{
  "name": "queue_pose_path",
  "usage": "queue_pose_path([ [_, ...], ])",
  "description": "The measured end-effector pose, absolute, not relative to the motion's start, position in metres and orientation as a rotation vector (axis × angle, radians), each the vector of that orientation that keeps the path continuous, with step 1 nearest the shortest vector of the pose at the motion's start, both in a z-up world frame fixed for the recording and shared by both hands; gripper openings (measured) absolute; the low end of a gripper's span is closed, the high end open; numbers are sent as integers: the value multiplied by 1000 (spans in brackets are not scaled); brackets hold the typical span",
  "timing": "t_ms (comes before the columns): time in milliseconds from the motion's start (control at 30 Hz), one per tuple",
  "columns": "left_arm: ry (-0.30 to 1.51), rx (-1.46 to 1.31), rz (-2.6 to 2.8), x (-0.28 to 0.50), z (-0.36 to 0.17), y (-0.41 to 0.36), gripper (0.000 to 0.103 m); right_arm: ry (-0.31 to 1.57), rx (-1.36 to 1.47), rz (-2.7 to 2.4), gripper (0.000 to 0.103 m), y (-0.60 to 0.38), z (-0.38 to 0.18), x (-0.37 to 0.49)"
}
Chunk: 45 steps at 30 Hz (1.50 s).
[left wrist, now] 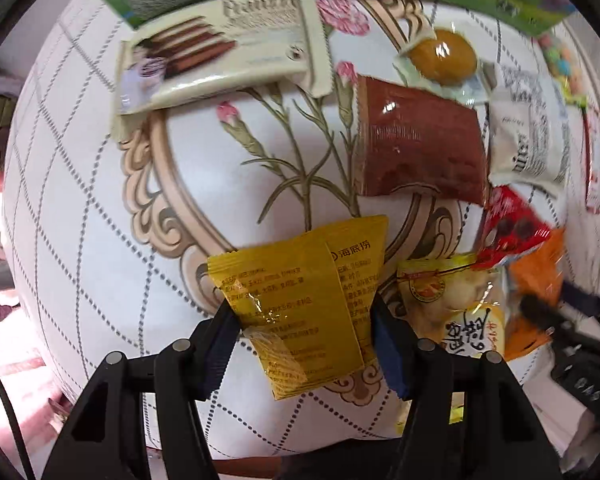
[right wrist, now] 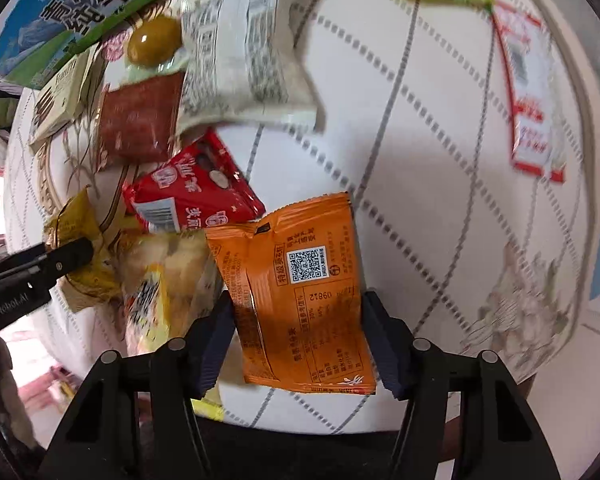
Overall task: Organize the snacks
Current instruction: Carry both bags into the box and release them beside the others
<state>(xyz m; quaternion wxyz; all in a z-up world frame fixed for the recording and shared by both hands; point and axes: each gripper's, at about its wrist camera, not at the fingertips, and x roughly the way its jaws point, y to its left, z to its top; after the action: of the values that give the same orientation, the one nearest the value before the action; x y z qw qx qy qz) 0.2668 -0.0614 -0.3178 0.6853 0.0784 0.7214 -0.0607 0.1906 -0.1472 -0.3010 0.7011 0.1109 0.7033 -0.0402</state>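
**Snack packets spread over a flower-printed tablecloth**

A white tablecloth (left wrist: 80, 208) covers the table, crossed by dotted grey diagonal lines and printed with a beige scroll frame around pink carnations on green stems. The cloth's edge curves away at the left, where a reddish floor or rug and dim clutter show, too blurred to name. In the right wrist view, pale floor shows past the cloth's right edge.

The left gripper (left wrist: 302, 332) has its jaws apart, a yellow sachet (left wrist: 300, 304) between them; whether the pads touch it cannot be told. The right gripper (right wrist: 300, 336) likewise stands open around an orange packet (right wrist: 296, 292) with a QR code.

Between the two lie a yellow-labelled bag (left wrist: 452, 308) and a red packet (right wrist: 192, 192). Farther back sit a brown packet (left wrist: 416, 144), a cream wafer pack (left wrist: 228, 48), a clear-wrapped round yellow cake (left wrist: 444, 56) and a white packet (right wrist: 244, 52). A green-and-blue milk carton (right wrist: 60, 20) lies along the far edge.
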Motion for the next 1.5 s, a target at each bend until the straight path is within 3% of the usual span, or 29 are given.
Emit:
queue_pose_path([
  [133,1682,64,-125,266,-342,-61,64,1593,247,-53,66,-146,-299,196],
  [367,1636,0,-75,262,-352,-47,67,1622,233,-46,67,-142,-309,192],
  [433,1624,-6,-71,255,-348,-41,66,1622,240,-48,66,-143,-314,193],
  [467,1617,-9,-67,254,-346,-41,60,1615,245,-50,66,-145,-313,192],
  [533,1603,-21,-70,253,-333,-35,53,1599,253,-50,59,-151,-310,188],
  [667,1554,-7,-79,237,-307,-22,47,1570,299,-39,58,-161,-292,195],
  [967,1451,-75,-159,233,-232,-26,46,1438,374,49,58,-180,-203,209],
  [1300,1211,-55,-204,366,-103,-37,46,1165,350,94,58,-175,-103,340],
  [1500,1219,21,-107,475,-113,-26,46,1141,274,53,58,-178,-93,450],
])
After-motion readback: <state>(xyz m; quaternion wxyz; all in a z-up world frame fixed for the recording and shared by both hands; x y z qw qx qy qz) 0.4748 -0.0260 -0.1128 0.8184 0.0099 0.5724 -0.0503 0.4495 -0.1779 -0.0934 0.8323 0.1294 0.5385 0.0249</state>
